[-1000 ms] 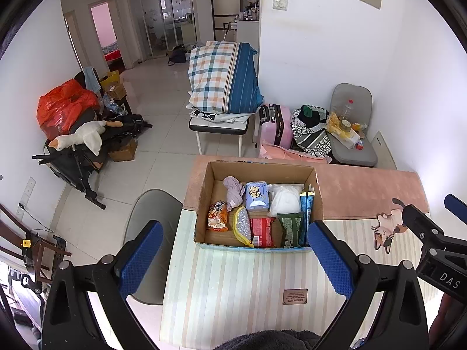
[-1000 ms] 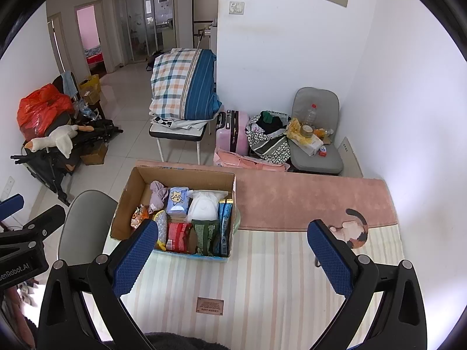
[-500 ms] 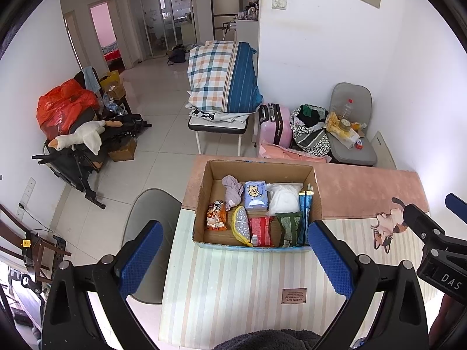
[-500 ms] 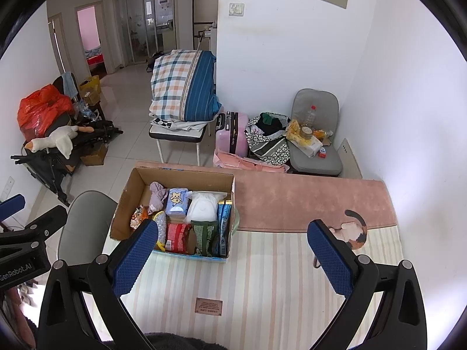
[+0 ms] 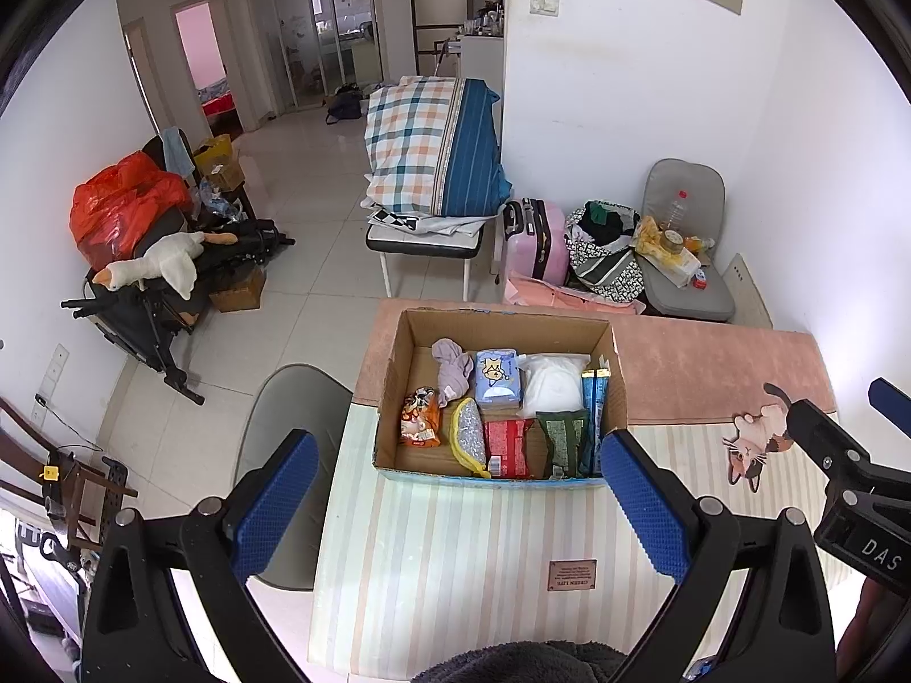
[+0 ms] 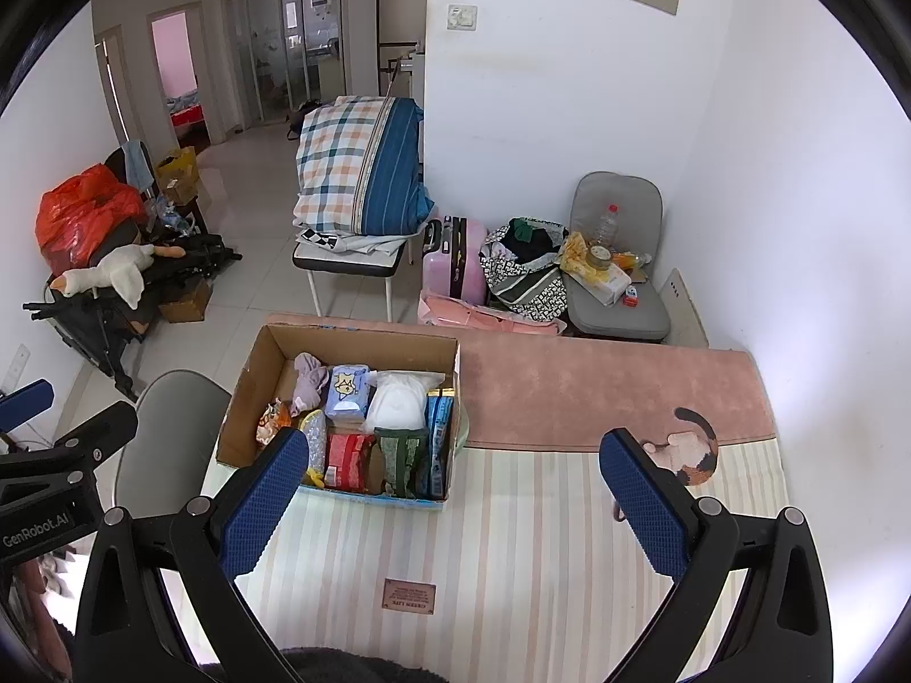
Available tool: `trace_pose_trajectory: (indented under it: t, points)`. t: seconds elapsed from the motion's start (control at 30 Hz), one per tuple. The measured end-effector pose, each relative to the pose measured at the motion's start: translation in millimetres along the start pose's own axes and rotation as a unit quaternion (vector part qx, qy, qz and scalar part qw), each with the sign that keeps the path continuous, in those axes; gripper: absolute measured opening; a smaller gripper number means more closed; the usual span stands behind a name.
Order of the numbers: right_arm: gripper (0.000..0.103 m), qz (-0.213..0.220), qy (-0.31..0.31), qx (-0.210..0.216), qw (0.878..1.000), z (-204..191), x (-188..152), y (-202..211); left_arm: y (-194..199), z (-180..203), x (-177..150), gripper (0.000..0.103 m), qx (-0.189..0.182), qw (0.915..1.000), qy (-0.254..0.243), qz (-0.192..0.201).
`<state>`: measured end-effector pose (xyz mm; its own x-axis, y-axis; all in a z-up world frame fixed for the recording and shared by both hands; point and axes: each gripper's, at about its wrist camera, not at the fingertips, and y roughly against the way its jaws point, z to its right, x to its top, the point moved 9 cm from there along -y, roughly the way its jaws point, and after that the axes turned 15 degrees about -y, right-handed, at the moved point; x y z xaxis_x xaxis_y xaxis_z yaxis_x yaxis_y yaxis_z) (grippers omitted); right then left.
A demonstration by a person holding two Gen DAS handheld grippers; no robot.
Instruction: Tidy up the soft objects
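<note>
An open cardboard box [image 5: 393, 375] [image 6: 250, 381] stands on the striped table cover [image 5: 455, 540] [image 6: 512, 540]. It holds several soft packs: a purple cloth [image 5: 452, 370], a blue tissue pack [image 5: 499, 378], a white bag [image 5: 552, 381], red [image 5: 507, 447] and green [image 5: 563, 435] packets. A flat cat-shaped toy [image 5: 754, 444] [image 6: 686, 449] lies on the table to the right. My left gripper [image 5: 455, 506] is open and empty, above the table before the box. My right gripper [image 6: 452, 506] is open and empty, between box and cat.
A pink mat [image 6: 598, 393] covers the table's far part. A grey chair [image 5: 284, 432] stands left of the table. Beyond are a plaid bundle on a bench [image 5: 433, 159], a pink suitcase [image 5: 538, 242], and a cluttered chair [image 5: 683, 250].
Both views have shifted very slightly; the box sits a touch higher in frame. Both grippers stay open and empty.
</note>
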<state>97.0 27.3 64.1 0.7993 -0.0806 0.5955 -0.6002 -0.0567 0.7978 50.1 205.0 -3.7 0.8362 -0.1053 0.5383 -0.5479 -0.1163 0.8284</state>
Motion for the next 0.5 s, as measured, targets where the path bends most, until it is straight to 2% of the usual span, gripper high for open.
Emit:
trace_pose_trajectory:
  t: [0.5]
  points:
    - [0.103, 0.003, -0.002, 0.001, 1.0, 0.8, -0.8, 2.4, 2.8, 0.5, 0.8, 0.102, 0.002, 1.0, 0.0, 0.003]
